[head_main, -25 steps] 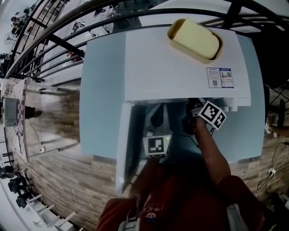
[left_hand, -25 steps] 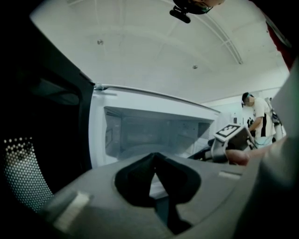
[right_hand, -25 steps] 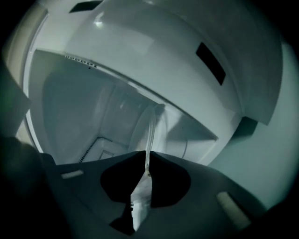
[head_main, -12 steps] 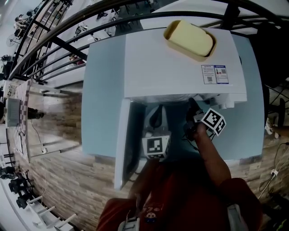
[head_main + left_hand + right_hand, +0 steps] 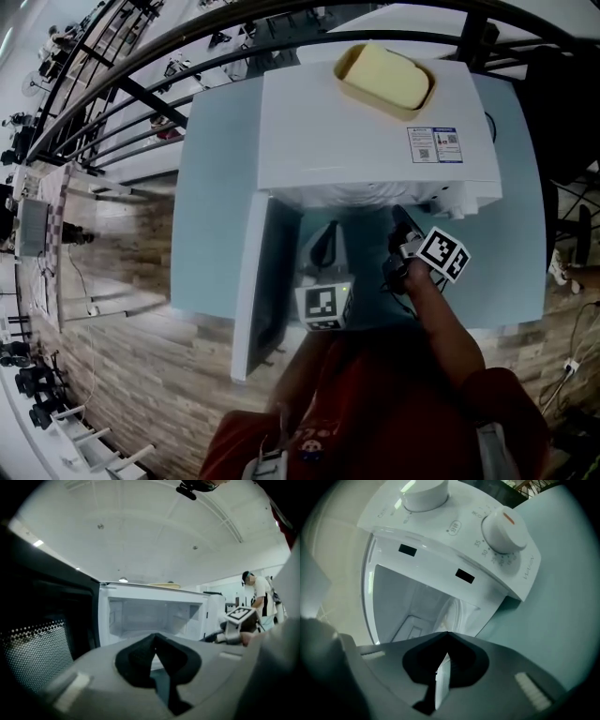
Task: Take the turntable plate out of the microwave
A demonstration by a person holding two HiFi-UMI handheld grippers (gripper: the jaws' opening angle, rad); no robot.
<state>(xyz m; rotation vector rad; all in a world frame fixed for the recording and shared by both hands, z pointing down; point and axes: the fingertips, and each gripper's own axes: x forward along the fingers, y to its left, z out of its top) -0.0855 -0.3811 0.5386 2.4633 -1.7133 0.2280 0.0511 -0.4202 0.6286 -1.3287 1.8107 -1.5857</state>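
Approach step: my left gripper [image 5: 325,236] and right gripper [image 5: 401,217] are clamped tight and empty, the right's jaws having just closed on nothing. The turntable plate [image 5: 451,615] seems to lie inside the microwave [image 5: 366,122], mid-frame. Next I should reopen and reach in.

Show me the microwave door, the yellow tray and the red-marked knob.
microwave door [image 5: 253,281]: head view, top edge of the open door.
yellow tray [image 5: 384,77]: head view, its middle.
red-marked knob [image 5: 505,529]: right gripper view, front face.
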